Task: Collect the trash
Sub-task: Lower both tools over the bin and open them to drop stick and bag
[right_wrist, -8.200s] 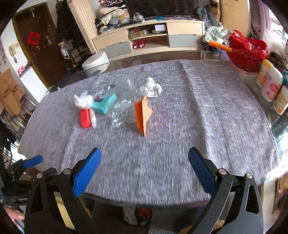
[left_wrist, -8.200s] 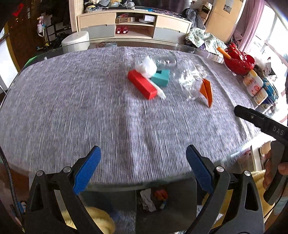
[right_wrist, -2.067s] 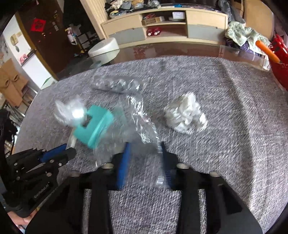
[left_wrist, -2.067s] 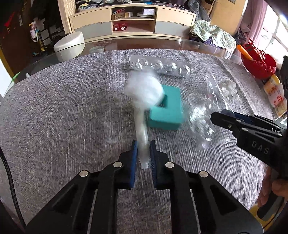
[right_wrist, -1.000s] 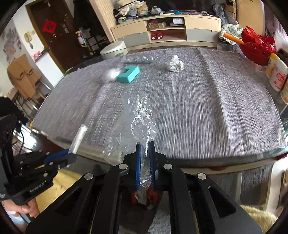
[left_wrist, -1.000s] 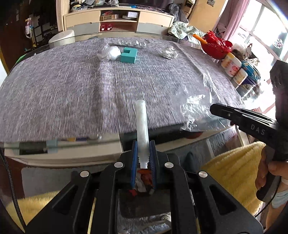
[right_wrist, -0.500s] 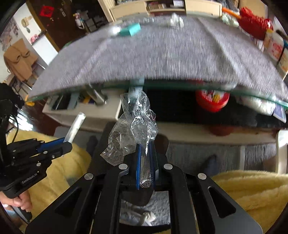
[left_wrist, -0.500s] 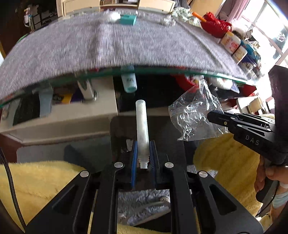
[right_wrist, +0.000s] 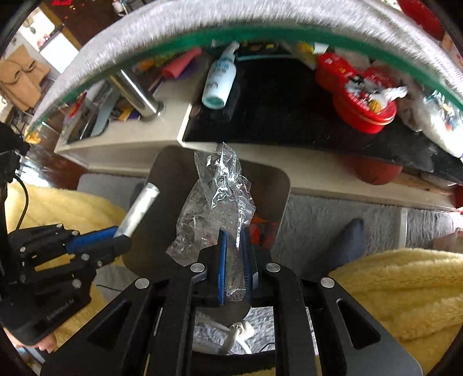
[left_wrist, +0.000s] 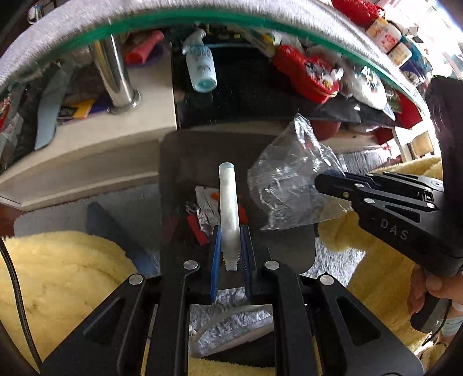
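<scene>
My left gripper (left_wrist: 230, 231) is shut on a white plastic tube (left_wrist: 228, 208), which points forward over a dark bin (left_wrist: 173, 173) on the floor. Red and foil scraps (left_wrist: 202, 219) lie inside the bin. My right gripper (right_wrist: 234, 237) is shut on a crumpled clear plastic wrapper (right_wrist: 217, 202), held above the same bin (right_wrist: 272, 185). The right gripper (left_wrist: 321, 179) with the wrapper (left_wrist: 286, 179) shows in the left wrist view. The left gripper (right_wrist: 115, 234) with the tube (right_wrist: 139, 208) shows in the right wrist view.
The glass table edge with grey cloth (left_wrist: 173, 17) arches overhead. Below it a shelf (left_wrist: 86, 144) holds a spray bottle (left_wrist: 202, 69), a red tin (left_wrist: 306, 75) and clutter. A chrome table leg (left_wrist: 115, 72) stands left. Yellow fleece (left_wrist: 58, 274) flanks the bin.
Both grippers have dropped further below the table edge and closer to the bin, still holding the tube and the wrapper. The bin's contents now show.
</scene>
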`<state>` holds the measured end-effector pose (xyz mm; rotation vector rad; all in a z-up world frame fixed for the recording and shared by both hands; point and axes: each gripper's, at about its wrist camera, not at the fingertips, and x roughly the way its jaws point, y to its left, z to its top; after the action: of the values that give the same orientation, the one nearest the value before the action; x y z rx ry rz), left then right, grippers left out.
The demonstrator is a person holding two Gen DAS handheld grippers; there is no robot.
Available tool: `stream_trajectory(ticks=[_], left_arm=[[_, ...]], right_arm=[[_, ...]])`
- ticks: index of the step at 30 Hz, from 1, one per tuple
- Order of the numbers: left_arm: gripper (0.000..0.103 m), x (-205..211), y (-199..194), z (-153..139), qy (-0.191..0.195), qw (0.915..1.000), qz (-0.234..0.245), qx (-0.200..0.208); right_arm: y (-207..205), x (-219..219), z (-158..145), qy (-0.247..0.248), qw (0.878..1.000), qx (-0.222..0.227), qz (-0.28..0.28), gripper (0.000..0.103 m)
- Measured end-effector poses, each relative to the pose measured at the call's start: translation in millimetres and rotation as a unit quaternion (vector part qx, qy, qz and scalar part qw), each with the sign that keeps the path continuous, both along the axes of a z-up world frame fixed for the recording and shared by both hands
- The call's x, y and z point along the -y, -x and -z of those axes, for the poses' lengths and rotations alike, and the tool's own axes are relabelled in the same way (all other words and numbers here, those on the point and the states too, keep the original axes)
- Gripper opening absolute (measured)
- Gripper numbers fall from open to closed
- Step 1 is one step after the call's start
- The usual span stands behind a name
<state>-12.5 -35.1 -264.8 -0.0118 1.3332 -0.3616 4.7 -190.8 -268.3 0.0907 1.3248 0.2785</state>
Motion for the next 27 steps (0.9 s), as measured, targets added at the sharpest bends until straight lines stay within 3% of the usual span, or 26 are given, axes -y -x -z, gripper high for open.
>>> stream_trajectory(ticks=[9,13,16,21,27], left_arm=[[0.012,3,-4,18,0.010,0.9995,-0.002,-0.031],[0.013,2,-7,18,0.011,0.9994,-0.005,-0.032],[0.023,0,-8,16,0.007,0.9995,-0.009,-0.029],[0.046,-3,-10,13,-0.001,0.9996,-0.015,-0.024],[0.076,-7,-15,-6,-0.018,0.9998,-0.012,0.005]], right_arm=[[-6,-2,9,-0.015,1.000,-0.014,0.000,0.014],[-9,0,13,-0.016,1.000,-0.021,0.008,0.021],[-11,4,15,-0.017,0.999,-0.020,0.020,0.061],[-14,10,12,-0.021,0.999,-0.016,0.031,0.066],[-24,24,-16,-0.019,0.998,0.016,0.055,0.090]])
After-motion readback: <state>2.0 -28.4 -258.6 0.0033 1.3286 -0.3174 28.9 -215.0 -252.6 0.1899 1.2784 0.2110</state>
